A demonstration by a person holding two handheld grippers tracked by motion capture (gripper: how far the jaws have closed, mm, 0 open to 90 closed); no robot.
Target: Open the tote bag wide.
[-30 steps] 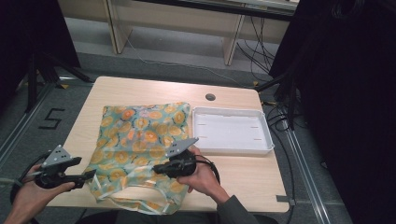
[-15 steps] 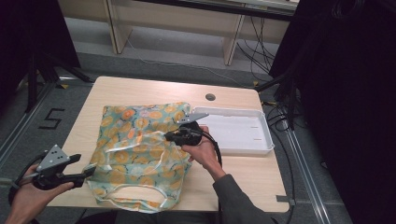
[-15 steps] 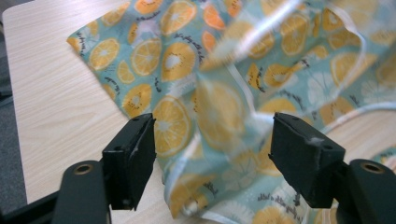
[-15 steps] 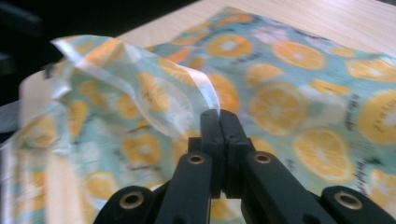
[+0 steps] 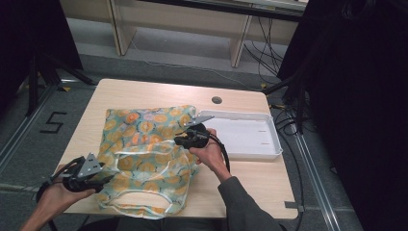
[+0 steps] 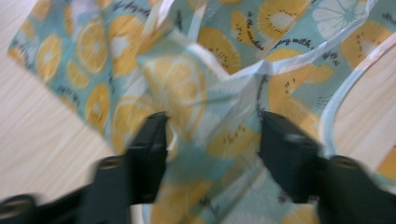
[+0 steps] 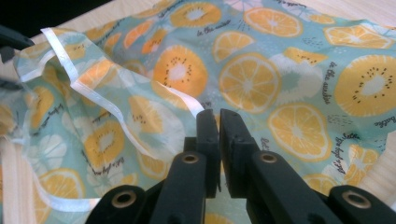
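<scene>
- Left claw [image 5: 103, 179]: jaws spread wide, bag cloth bunched between them, at the near-left corner of the turquoise tote bag printed with orange citrus slices [image 5: 139, 144].
- Bag: lies flat mid-table, handles nearest the person.
- Right claw [image 7: 218, 122]: jaws closed on a white-edged fold at the bag's right side.
- Pale wooden table [image 5: 144, 94]; shallow white plastic tray [image 5: 269, 144] right of the bag.

Fruit-print bag [image 5: 144, 154] covers the surface [image 5: 144, 94] centre-left. White tray [image 5: 245, 134] blocks the right side, touching the bag's edge. Free lanes: bare far strip behind both, near-right corner, thin left margin.
</scene>
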